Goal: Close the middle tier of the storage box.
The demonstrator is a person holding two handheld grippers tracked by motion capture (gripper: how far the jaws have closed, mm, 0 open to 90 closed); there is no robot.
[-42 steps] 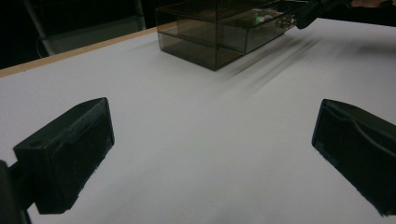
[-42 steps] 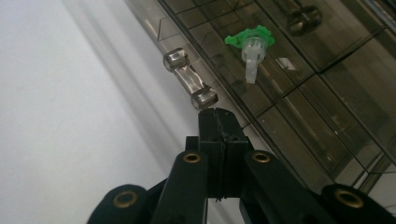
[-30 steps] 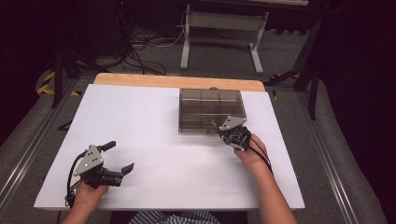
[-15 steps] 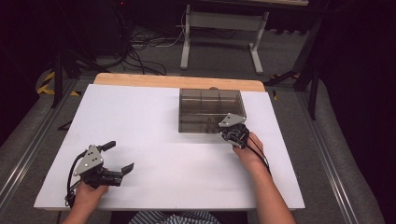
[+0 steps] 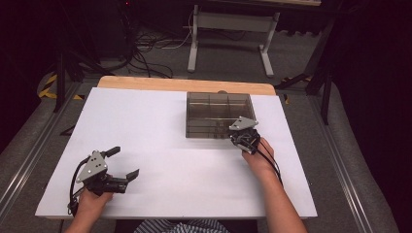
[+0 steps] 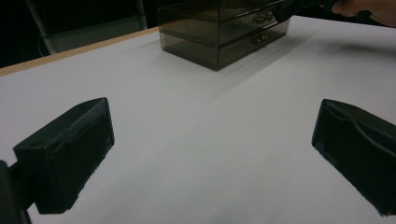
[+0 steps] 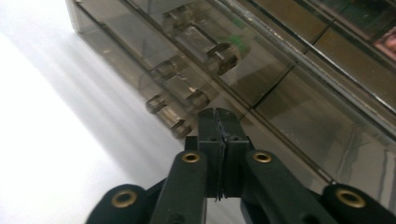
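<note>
Two grippers on a white table, a smoky drawer box at the far side.

Nearest, at the lower left of the high view, the left gripper [image 5: 119,162] rests on the white table [image 5: 145,126] with its jaws wide apart and nothing between them. Further in, right of centre, the right gripper [image 5: 234,134] has its jaws pressed together, just starting to part, tips at the front of the drawer box [image 5: 218,114] beside its small round knobs [image 7: 196,99]; nothing is seen clamped between them.

No text, label, brand, number or sign is legible on anything here.
</note>
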